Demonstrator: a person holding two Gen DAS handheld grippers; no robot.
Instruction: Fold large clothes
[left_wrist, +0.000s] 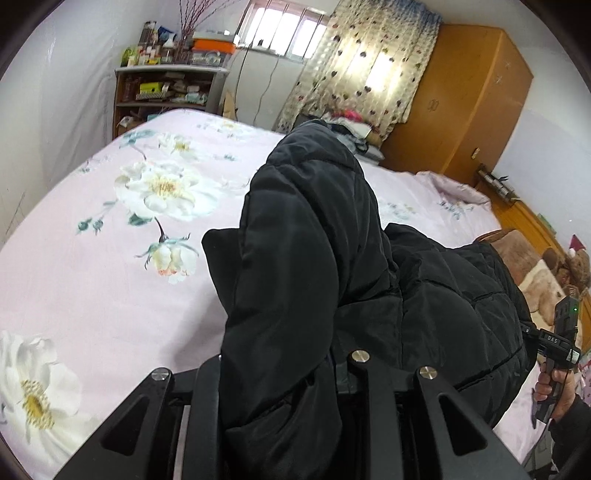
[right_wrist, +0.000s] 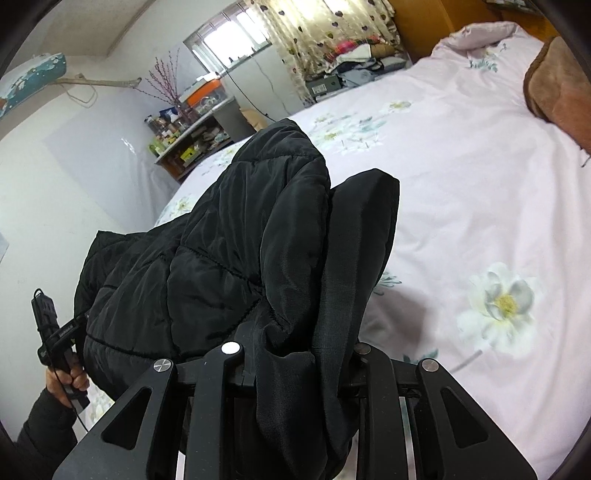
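We had the black quilted jacket (left_wrist: 317, 258) pinched in both claws: left claw (left_wrist: 295, 373) nearly closed on a thick bunch of fabric, right claw (right_wrist: 295, 365) likewise on its edge. It hung draped ahead of each claw, above the bed (left_wrist: 92, 277). Risk as we judged it: slick padded fabric slips from a pinch, or the bunch lands crooked.

Pink bedspread (left_wrist: 92, 280) lies open; brown blanket (right_wrist: 557, 85) probably blocks the headboard end.
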